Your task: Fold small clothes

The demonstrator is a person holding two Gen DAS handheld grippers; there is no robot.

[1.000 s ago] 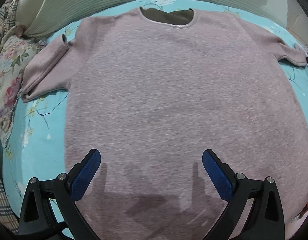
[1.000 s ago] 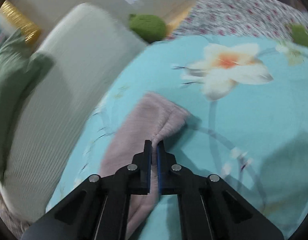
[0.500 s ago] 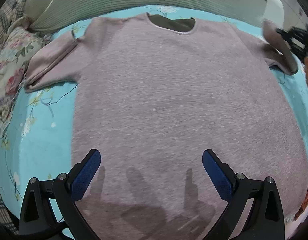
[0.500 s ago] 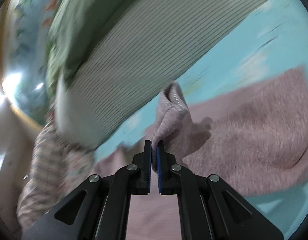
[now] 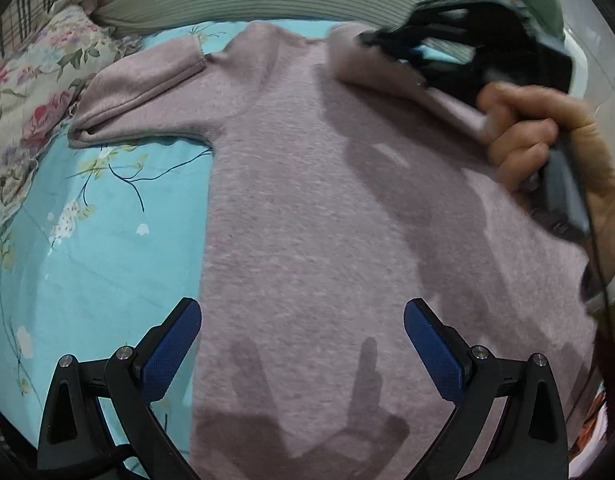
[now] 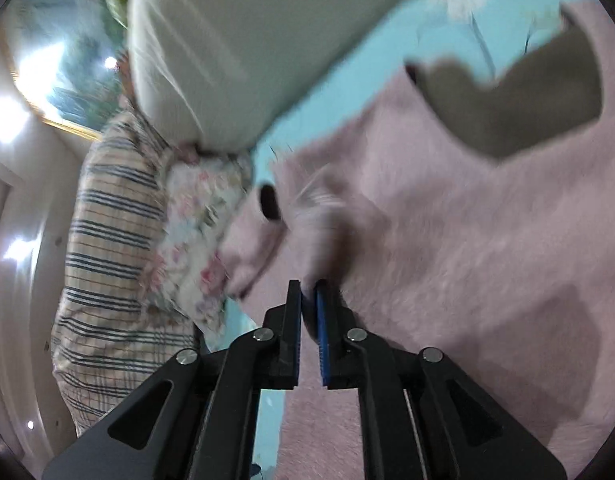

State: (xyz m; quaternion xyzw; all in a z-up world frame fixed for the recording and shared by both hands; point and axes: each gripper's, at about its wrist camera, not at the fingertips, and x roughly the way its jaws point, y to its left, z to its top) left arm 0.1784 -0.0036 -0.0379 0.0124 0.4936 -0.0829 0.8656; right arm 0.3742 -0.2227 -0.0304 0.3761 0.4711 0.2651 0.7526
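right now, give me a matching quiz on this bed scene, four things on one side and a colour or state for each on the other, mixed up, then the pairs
Things:
1. sweater
2. sheet
3. left gripper
4. far sleeve

Colours or states:
A. turquoise with flowers
B. lying flat, stretched out to the side
C. wide open, nothing between the pads
D. mauve, spread across the bed

Pairs: 1-D, 2-A, 3-C, 4-B
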